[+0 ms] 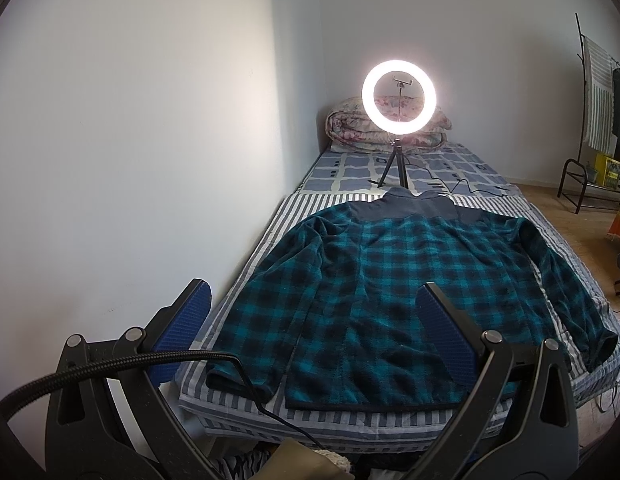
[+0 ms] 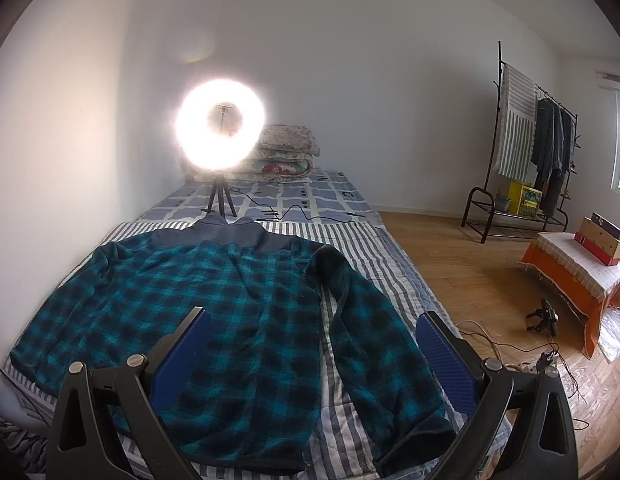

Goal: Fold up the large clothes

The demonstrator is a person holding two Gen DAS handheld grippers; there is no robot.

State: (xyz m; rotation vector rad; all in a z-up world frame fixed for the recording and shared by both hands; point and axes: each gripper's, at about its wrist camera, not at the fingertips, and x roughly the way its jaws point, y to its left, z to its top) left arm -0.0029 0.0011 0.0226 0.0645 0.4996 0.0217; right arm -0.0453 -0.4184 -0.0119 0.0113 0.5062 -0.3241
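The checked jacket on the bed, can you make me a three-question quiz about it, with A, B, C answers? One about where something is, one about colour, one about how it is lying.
1. Where does the ring light stand?
A. on the bed beyond the jacket's collar
B. on the wooden floor
C. on the clothes rack

2. What colours are the jacket's checks?
A. red and white
B. teal and black
C. yellow and grey

3. How does the jacket lie?
A. folded in a square
B. rolled up
C. spread flat, sleeves out

Answers: 1 A, its tripod stands on the bed past the collar. 2 B, the fleece shows teal and black squares. 3 C, both sleeves lie unfolded beside the body, and both grippers, left gripper and right gripper, are open and empty.
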